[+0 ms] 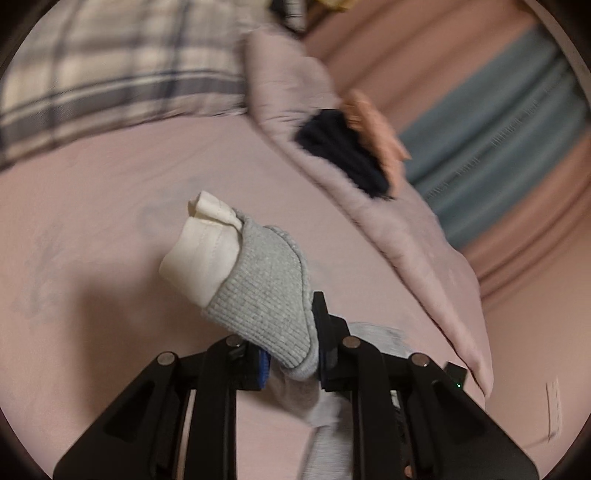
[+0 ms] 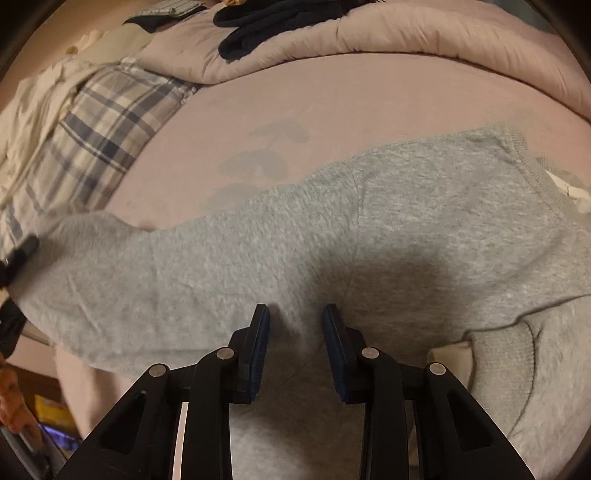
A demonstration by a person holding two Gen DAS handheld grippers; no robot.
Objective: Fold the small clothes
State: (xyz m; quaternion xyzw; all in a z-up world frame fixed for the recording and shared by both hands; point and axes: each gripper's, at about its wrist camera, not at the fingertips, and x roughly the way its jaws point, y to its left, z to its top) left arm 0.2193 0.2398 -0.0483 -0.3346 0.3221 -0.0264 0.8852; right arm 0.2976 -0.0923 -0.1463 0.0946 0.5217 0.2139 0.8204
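I have the small grey sweatshirt (image 2: 388, 229) spread across the pink bed sheet (image 2: 258, 110), because a flat garment gives me straight edges to fold along. My left claw (image 1: 291, 354) is clamped tight on the ribbed cuff (image 1: 266, 288) of one sleeve, with the white inner lining (image 1: 203, 254) poking out past it; I grip the cuff since it is the thickest, least slippery part, and holding the very end lets me swing the whole sleeve over the body in one go. My right claw (image 2: 295, 350) sits low against the sweatshirt near where the sleeve meets the body, its jaws only partly closed with a pinch of grey fabric between the pads; I judge it serves as an anchor so the body stays put. The plaid shirt (image 2: 96, 140) and dark clothes (image 2: 258, 22) on the rumpled duvet (image 2: 443, 40) lie well apart, out of my folding space.
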